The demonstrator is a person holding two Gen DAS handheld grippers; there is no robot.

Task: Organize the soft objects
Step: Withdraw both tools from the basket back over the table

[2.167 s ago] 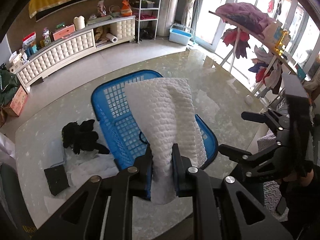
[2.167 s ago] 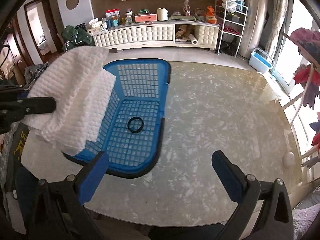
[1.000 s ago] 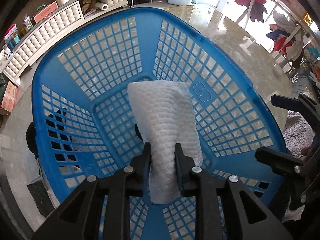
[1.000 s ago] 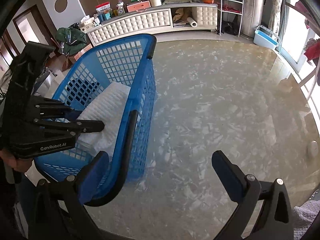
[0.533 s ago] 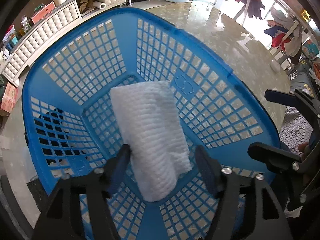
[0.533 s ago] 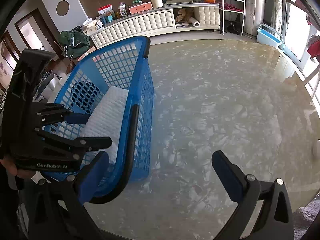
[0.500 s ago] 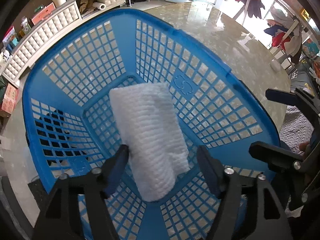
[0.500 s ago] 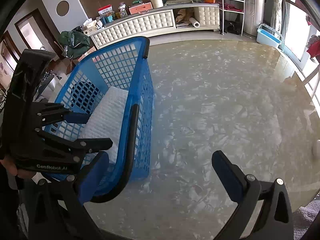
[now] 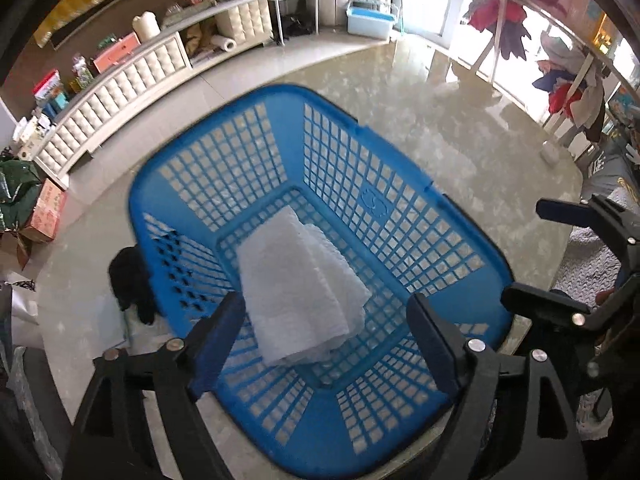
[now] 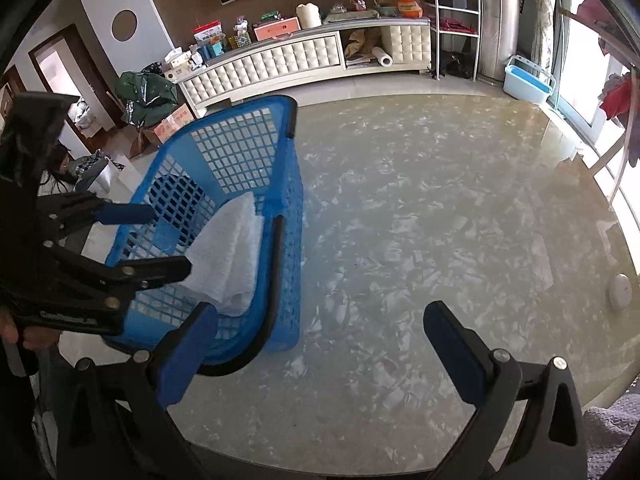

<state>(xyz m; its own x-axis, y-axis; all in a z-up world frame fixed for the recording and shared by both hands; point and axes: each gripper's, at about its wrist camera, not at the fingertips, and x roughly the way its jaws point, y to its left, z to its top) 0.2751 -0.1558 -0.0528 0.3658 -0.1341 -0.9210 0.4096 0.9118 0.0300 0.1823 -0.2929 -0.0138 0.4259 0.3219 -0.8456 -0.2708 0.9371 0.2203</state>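
Observation:
A folded white waffle-weave towel [image 9: 300,284] lies loose on the floor of the blue plastic basket [image 9: 404,216]. My left gripper [image 9: 326,320] hovers just above the basket's near end. Its jaws are opening wide, and the towel shows between them without touching either pad. In the right wrist view the towel [image 10: 232,256] rests against the basket's near wall [image 10: 290,216], and the left gripper [image 10: 156,240] reaches in from the left. My right gripper [image 10: 320,340] stands open over the bare marble tabletop, right of the basket, with nothing between its fingers.
Black fabric [image 9: 132,280] and pale cloths [image 9: 140,332] lie on the table left of the basket. A small white round object [image 10: 620,290] sits near the table's right edge. The marble table [image 10: 440,220] stretches wide to the right. A clothes rack [image 9: 568,92] stands beyond it.
The left gripper's jaws opened and let go of the white towel, which dropped flat onto the basket floor. The left gripper then rose and drew back. The right gripper stayed put.

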